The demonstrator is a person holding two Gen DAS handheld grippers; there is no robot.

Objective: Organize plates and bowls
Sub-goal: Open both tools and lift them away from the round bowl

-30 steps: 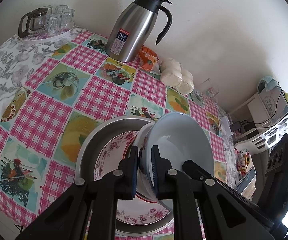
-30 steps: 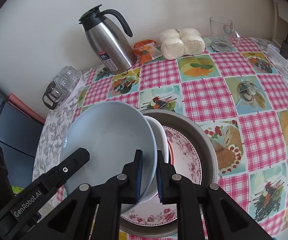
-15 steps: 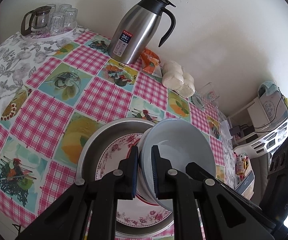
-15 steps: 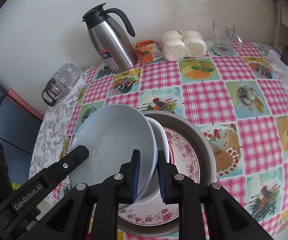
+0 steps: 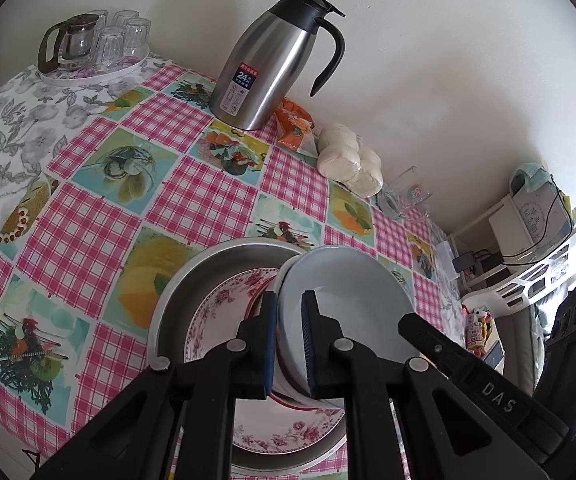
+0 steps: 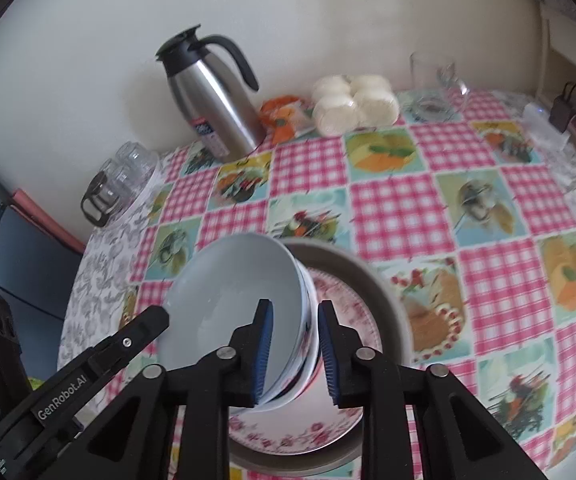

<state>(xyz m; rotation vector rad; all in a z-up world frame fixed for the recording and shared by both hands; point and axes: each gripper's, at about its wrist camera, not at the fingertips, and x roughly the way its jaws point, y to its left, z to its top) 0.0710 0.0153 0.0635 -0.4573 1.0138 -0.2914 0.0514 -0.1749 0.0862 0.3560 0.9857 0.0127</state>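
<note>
While the left hand-held gripper [image 5: 288, 340] pinched the bowl [image 5: 348, 304] rim, the right hand-held gripper [image 6: 294, 354] was opening around the bowls; stacking step, right must withdraw clear.

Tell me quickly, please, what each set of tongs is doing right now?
Left tongs: shut on the rim of the pale blue bowl.
Right tongs: opening, the bowl's rim between the pads, far pad clear of it.

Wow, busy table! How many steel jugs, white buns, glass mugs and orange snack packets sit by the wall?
Steel jug: 1
White buns: 4
Glass mug: 1
Orange snack packet: 1
Total: 7
</note>
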